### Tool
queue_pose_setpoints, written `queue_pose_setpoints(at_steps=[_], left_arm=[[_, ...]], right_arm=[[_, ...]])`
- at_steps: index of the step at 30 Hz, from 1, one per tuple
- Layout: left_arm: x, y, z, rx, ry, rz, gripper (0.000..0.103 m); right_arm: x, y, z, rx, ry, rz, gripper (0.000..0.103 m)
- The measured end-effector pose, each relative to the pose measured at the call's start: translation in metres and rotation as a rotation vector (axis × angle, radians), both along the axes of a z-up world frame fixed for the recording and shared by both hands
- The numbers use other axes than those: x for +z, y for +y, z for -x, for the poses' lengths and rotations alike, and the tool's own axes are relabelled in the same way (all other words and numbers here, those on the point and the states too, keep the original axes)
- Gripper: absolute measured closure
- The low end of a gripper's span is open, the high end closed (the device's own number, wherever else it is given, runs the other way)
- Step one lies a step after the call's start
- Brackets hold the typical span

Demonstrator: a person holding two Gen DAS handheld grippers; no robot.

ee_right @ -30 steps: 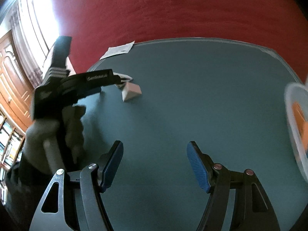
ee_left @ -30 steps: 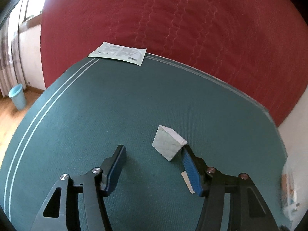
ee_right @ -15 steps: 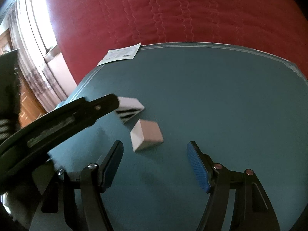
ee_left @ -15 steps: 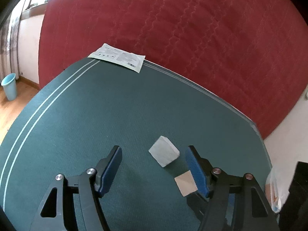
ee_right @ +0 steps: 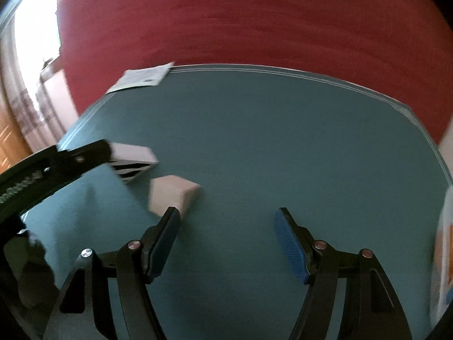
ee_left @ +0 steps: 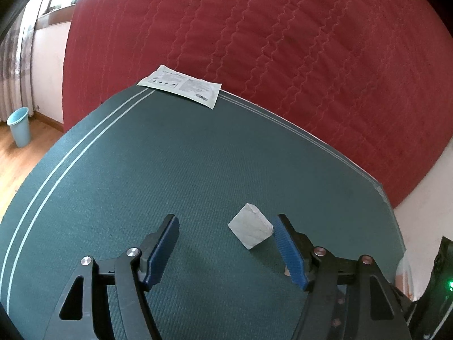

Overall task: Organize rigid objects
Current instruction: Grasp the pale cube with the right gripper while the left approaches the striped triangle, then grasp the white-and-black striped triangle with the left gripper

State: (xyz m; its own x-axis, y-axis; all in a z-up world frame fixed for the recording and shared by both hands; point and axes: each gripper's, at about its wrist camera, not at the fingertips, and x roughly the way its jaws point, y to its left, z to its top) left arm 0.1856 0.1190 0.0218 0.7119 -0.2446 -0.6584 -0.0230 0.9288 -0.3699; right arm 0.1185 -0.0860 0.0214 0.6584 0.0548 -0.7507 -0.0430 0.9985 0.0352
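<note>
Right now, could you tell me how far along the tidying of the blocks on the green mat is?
Early on. One pale block lies loose on the green mat, between the left gripper fingers, which have just been opening and do not press it. The right gripper is open and empty beside that block. No sorted group shows yet, and the paper leaflet sits at the far edge.

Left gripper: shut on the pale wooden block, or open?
Open. The left gripper has just been opening; the pale wooden block lies on the green mat between its blue pads, untouched.
</note>
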Motion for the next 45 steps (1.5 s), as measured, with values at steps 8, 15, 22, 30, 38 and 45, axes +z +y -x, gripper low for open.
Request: queue_pose_setpoints(at_steps=[8, 15, 22, 30, 38, 45], left_arm=[[-0.001, 0.000, -0.001, 0.003, -0.001, -0.001, 0.030], [-0.001, 0.002, -0.001, 0.006, 0.000, 0.004, 0.030], [-0.002, 0.002, -0.001, 0.003, 0.000, 0.003, 0.030], [0.000, -0.017, 0.002, -0.038, -0.028, -0.108, 0.030], [-0.005, -0.025, 0.000, -0.046, -0.012, -0.159, 0.030], [-0.013, -0.026, -0.006, -0.033, 0.033, -0.168, 0.030]], right_arm=[[0.003, 0.008, 0.006, 0.058, -0.001, -0.123, 0.033], [0.000, 0.036, -0.014, 0.064, -0.008, -0.056, 0.036], [-0.001, 0.034, -0.022, 0.032, -0.018, 0.007, 0.070], [-0.002, -0.018, 0.018, -0.001, -0.020, -0.010, 0.071], [-0.004, -0.053, 0.070, -0.020, -0.027, -0.097, 0.072], [-0.006, -0.069, 0.086, -0.044, -0.033, -0.179, 0.072]])
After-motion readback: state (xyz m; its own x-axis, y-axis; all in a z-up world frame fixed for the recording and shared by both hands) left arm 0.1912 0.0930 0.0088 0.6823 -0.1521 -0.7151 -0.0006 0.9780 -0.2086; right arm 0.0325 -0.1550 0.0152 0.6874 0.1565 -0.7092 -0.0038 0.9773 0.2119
